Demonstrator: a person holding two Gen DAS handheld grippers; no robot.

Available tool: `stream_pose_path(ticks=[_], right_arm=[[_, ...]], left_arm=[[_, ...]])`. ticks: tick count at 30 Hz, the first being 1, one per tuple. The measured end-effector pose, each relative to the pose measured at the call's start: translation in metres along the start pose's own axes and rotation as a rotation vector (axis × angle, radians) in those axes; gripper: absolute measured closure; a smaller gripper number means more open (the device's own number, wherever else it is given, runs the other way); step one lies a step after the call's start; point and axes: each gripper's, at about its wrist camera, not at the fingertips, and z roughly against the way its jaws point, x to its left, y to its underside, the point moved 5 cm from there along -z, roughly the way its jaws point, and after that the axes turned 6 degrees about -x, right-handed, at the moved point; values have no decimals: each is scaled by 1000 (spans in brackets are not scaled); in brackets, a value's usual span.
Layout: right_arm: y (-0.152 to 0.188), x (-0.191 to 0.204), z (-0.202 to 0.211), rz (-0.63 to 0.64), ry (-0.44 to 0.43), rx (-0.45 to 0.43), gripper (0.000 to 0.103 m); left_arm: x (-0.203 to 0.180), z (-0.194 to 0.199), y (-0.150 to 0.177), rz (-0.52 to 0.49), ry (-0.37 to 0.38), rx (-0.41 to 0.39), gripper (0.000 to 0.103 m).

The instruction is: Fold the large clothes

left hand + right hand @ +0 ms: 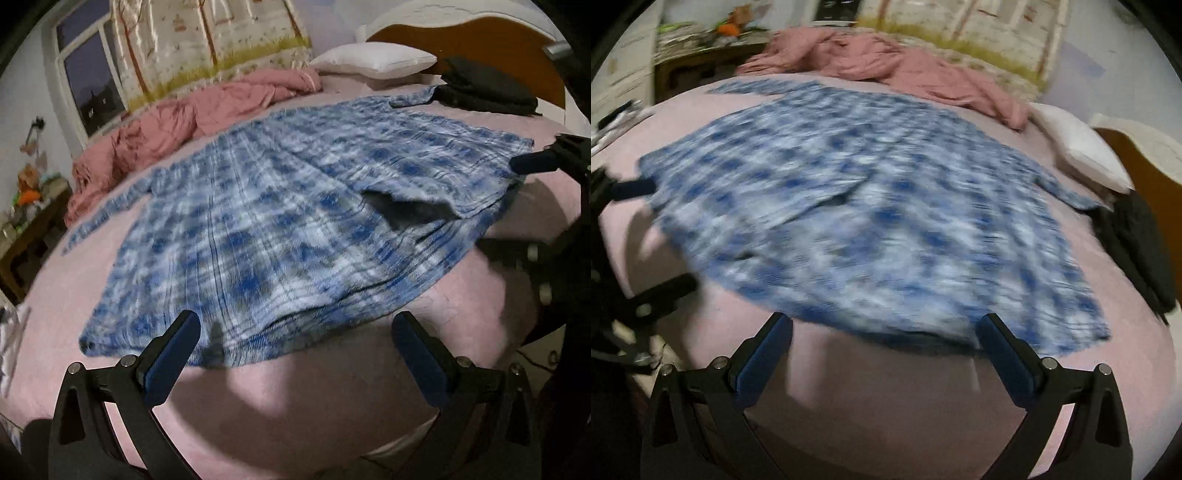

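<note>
A blue-and-white checked shirt lies spread flat across the pink bedsheet, filling the middle of both wrist views. My left claw hangs at the bottom of its frame with its fingers wide apart and empty, the shirt's near hem just beyond the fingertips. My right claw is likewise parted and holding nothing; the hem's edge lies between and just past its tips, at lower centre of that frame.

The garment's long axis runs away from me, from the near hem toward the upper part of each picture. One sleeve trails to the left edge of the left view; the other reaches toward a dark folded pile at the upper right. A front panel is turned back right of centre, showing a dark gap.

Both claws sit along the same near edge. I judge that neither is clearly nearer. The right view is badly blurred, so fine detail there cannot be made out. A rumpled pink quilt and white pillow lie beyond, well apart from the shirt.
</note>
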Motion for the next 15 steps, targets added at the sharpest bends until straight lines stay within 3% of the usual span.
stream_pose_path(ticks=[3,5,7,10,12,15], right_arm=[[4,-20,-7,-47,63,30,1],[5,-30,-10,-102,55,42,1],[5,-39,-10,-134,74,40,1],[4,-51,-12,-112,156,33,1],[3,-58,-12,-116,188,34,1],[-2,-73,-20,-149,153,67,1]], left_arm=[[17,-5,2,59,-64,39,0],[39,-7,2,131,-168,46,0],[58,-11,1,164,-223,57,0],[83,-15,6,228,-221,81,0],[97,-17,6,273,-223,88,7],[107,-18,-1,293,-219,95,8]])
